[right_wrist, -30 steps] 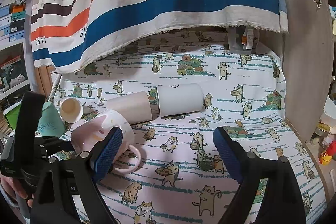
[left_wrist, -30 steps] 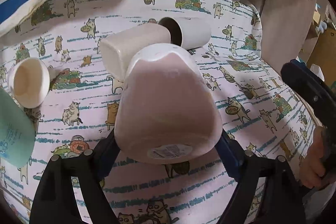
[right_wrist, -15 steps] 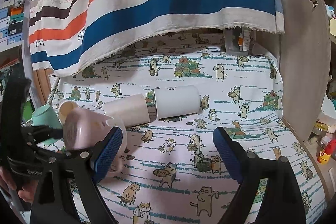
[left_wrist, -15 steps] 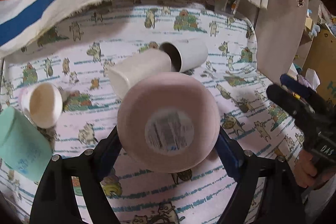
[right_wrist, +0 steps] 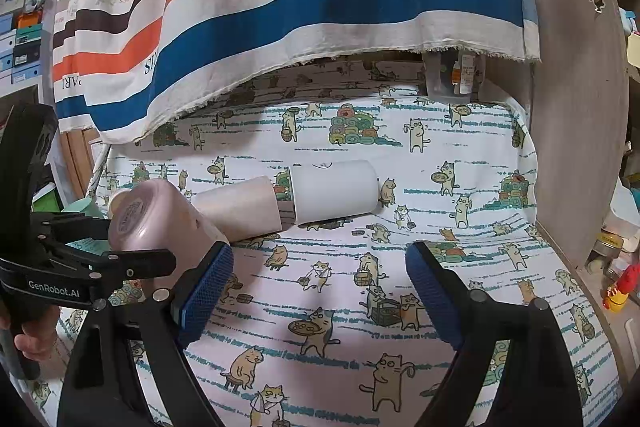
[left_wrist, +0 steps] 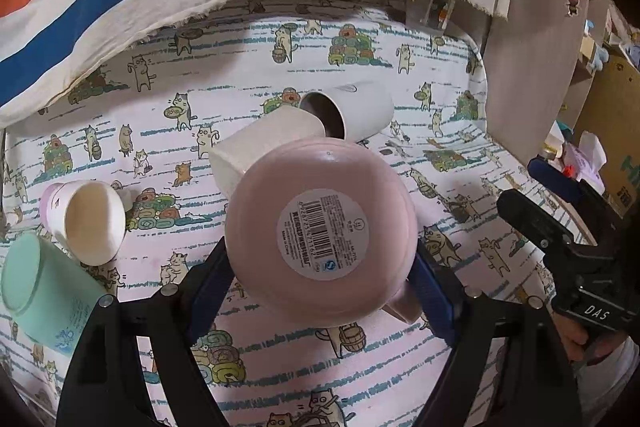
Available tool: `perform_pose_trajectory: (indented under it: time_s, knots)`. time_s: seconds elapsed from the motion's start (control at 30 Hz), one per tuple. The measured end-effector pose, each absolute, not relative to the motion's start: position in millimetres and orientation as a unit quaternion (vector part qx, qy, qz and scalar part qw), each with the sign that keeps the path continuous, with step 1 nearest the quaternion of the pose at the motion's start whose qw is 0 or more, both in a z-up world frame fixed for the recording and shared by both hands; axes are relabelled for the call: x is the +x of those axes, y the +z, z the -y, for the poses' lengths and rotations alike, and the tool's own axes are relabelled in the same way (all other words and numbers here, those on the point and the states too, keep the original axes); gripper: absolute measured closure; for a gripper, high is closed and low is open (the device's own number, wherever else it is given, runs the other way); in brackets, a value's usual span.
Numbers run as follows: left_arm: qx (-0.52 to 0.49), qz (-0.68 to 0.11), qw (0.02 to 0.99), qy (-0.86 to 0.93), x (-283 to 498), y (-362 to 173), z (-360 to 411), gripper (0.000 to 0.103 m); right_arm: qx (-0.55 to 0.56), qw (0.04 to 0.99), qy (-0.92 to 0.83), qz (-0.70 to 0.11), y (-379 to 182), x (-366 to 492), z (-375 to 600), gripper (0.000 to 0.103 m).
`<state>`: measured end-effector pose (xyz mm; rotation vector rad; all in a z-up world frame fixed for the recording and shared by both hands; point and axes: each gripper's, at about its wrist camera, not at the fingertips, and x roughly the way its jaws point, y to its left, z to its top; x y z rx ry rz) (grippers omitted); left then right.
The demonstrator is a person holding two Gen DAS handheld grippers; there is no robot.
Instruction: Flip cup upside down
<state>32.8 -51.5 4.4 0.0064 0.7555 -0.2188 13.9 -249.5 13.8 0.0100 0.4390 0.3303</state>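
Observation:
My left gripper is shut on a pink mug, its blue pads on both sides. The mug's base with a round barcode sticker faces the left wrist camera, and its handle sticks out at the lower right. In the right wrist view the pink mug is tilted above the cat-print cloth, base up and to the left. My right gripper is open and empty over the cloth, to the right of the mug.
A cream cup and a white cup lie on their sides behind the mug. A small white-and-pink cup and a mint green cup lie at the left. A striped cloth hangs over the back. A wooden panel stands at the right.
The left gripper has turned the pink mug from lying tilted with its side in view to base towards the camera, and lifted it a little. The right gripper has hardly moved.

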Motion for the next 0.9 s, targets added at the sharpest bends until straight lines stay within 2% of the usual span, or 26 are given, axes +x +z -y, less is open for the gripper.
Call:
perform_pose_trajectory:
  time_s: [0.4, 0.5, 0.9]
  knots:
    - [-0.002, -0.378, 0.918, -0.118, 49.7, -5.6, 53.3, 0.019, 0.007, 0.962, 0.159, -0.221, 12.4, 14.4, 251.1, 0.014]
    - [0.001, -0.362, 0.925, -0.114, 48.0, 2.7, 51.9, 0.009, 0.007, 0.962, 0.160, -0.222, 12.6, 15.2, 251.0, 0.014]
    - [0.016, -0.253, 0.963, -0.092, 16.9, 28.7, 32.6, 0.004, 0.008, 0.962, 0.167, -0.217, 13.1, 13.6, 249.5, 0.014]
